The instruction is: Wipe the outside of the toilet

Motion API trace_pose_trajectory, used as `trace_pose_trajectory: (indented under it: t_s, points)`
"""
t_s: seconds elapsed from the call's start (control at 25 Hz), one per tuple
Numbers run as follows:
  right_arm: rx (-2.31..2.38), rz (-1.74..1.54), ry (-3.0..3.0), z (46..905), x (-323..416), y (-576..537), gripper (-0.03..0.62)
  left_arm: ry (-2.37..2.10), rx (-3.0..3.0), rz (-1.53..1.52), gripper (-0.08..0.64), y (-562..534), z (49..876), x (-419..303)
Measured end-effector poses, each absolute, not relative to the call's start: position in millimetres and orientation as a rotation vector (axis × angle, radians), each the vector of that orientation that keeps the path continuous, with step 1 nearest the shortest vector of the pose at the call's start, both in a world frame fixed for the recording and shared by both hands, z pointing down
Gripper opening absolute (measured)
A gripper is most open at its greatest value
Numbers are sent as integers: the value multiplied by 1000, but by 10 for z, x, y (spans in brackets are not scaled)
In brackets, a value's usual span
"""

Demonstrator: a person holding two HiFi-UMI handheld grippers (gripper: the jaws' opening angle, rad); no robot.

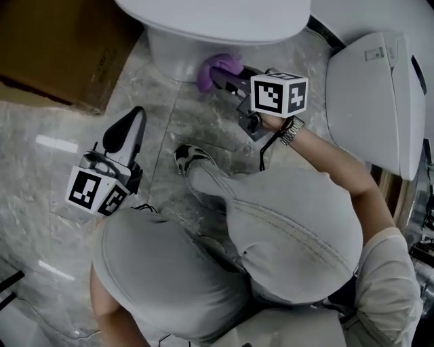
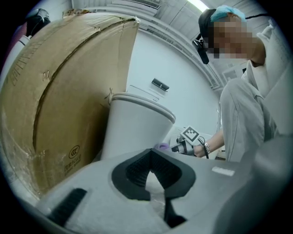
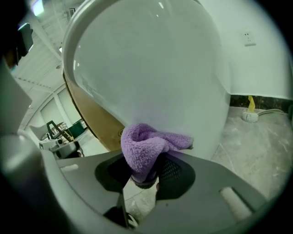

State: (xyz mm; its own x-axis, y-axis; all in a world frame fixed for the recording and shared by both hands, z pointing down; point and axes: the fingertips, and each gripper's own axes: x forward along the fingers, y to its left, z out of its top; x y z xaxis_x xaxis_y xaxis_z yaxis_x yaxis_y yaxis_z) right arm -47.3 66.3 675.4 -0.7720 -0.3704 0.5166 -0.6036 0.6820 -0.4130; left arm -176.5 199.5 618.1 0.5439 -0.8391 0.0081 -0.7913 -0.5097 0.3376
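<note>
— What sort of room is this?
— A bathroom, by the look of it: a white toilet (image 1: pixel 203 20) on a grey marbled tile floor (image 1: pixel 41 169), and a wall socket (image 3: pixel 248 38).
— In a home?
— Cannot tell. A big cardboard box (image 1: pixel 61 47) stands beside it, with a second toilet (image 1: pixel 373 101) near.

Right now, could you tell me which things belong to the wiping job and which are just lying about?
Job: toilet; purple cloth; right hand-held gripper, shut on the cloth.
Lying about: cardboard box; left hand-held gripper, shut and empty.

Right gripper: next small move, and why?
Probably slide the right gripper sideways along the toilet pedestal, keeping contact: its jaws are shut on the purple cloth, and the cloth presses against the white outer wall low near the floor.
</note>
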Motion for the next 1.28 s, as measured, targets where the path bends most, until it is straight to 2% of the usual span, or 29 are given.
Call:
trace_pose_trajectory:
  t_s: [0.6,0.88,1.0,1.28]
  points:
    - [550,629,-2638,5636,-524,1091,133,-1364,2497,-256,6,2029,6022,-1717]
    - [527,651,-2718,5343,-537,1216,133,-1376,2488,-262,6,2055,6021,-1749]
    - [566,736,-2744,5552,-527,1231,132,-1404,2458,-272,5,2066,6061,-1820]
    - [695,1257,-2425,7038,-527,1099,132,-1448,2424,-261,6,2002,6126,-1941]
